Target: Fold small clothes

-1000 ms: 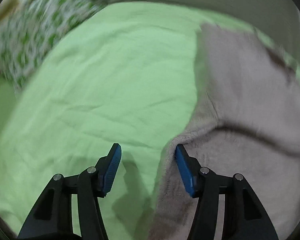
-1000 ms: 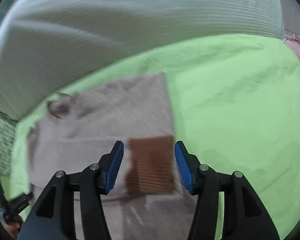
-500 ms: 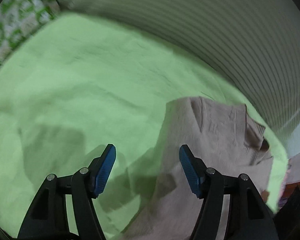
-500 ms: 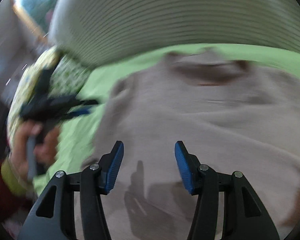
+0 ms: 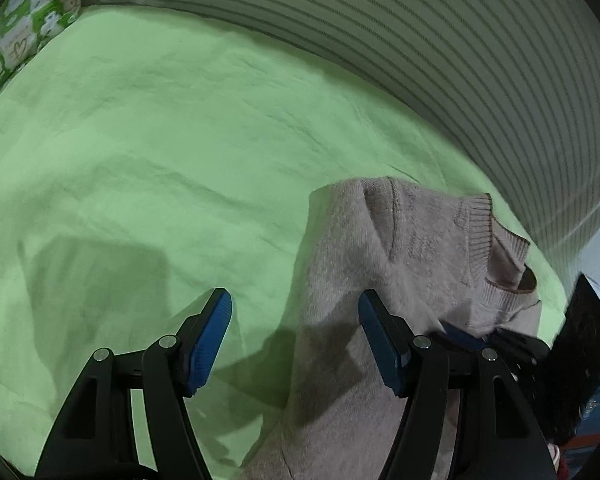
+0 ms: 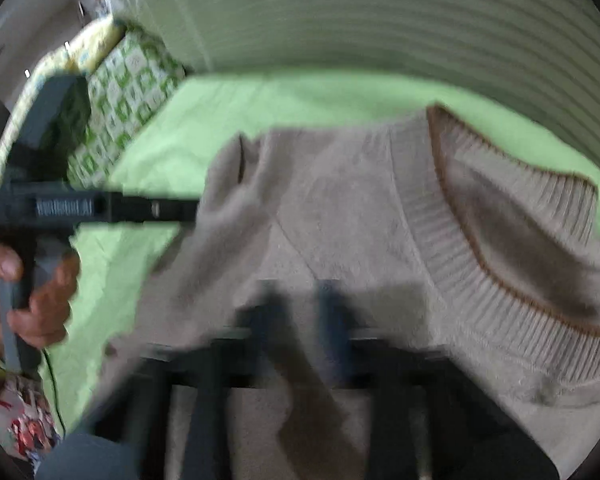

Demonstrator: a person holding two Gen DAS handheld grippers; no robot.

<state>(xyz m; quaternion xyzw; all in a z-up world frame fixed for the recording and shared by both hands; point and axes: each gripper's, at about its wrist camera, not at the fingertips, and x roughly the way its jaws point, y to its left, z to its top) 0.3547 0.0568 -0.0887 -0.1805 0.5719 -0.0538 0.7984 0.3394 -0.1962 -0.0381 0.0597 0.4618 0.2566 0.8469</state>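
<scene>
A beige knit sweater (image 5: 380, 264) with a ribbed, brown-edged collar (image 6: 500, 272) lies on a light green sheet (image 5: 160, 140). My left gripper (image 5: 296, 332) is open and empty at the sweater's left edge, its right finger over the fabric. My right gripper (image 6: 300, 312) is blurred low over the sweater (image 6: 320, 208) just below the collar. Its fingers stand close together with a narrow gap, and I cannot tell whether they pinch fabric. The right gripper's dark body also shows at the sweater's right side in the left wrist view (image 5: 512, 348).
A striped grey-white wall or headboard (image 5: 420, 40) borders the far side of the sheet. A green and white patterned pillow (image 6: 128, 88) lies at the far left, also in the left wrist view (image 5: 24, 36). The left gripper held in a hand (image 6: 40, 240) shows in the right wrist view.
Both grippers have swung toward the collar end of the sweater. The right gripper's fingers have come much closer together and it has dropped nearer the fabric. The left stays open.
</scene>
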